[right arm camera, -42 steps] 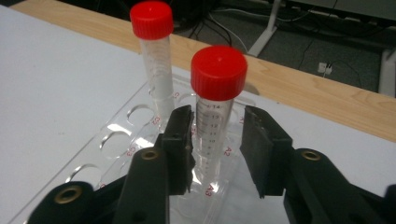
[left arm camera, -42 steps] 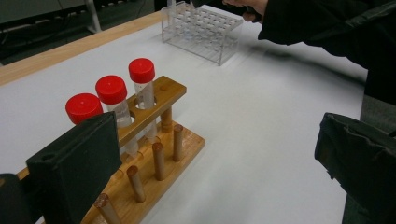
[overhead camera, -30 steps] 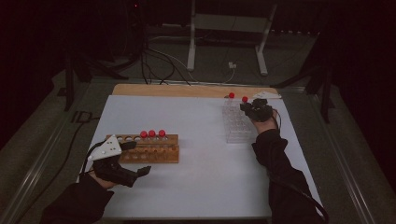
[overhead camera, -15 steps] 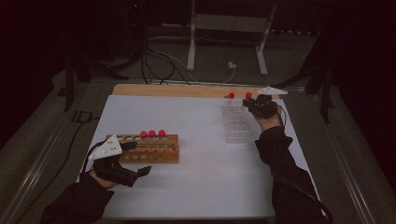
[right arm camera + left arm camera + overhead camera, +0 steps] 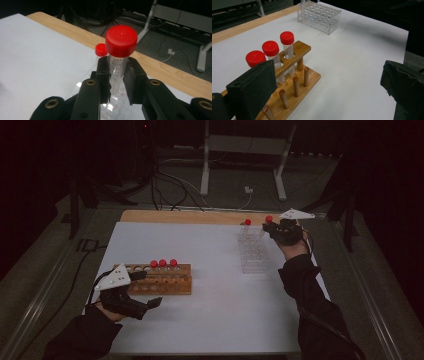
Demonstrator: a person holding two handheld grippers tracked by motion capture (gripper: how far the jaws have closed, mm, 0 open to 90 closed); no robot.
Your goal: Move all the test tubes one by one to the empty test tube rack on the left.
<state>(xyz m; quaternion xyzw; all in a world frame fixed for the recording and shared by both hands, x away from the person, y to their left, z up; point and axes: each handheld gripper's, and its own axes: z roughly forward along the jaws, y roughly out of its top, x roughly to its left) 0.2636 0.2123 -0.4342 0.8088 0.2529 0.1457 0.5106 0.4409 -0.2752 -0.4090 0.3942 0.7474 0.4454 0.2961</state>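
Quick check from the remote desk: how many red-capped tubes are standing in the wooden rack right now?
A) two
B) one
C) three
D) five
C: the wooden rack carries three red-capped tubes in a row at one end, clear in both the high view and the left gripper view; a fourth tube is clamped in the right gripper, away from that rack.

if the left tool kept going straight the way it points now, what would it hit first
Probably the wooden rack: it stands just ahead of the left tool, by one jaw, though it may slip past. Beyond lies bare white table, then the clear plastic rack.
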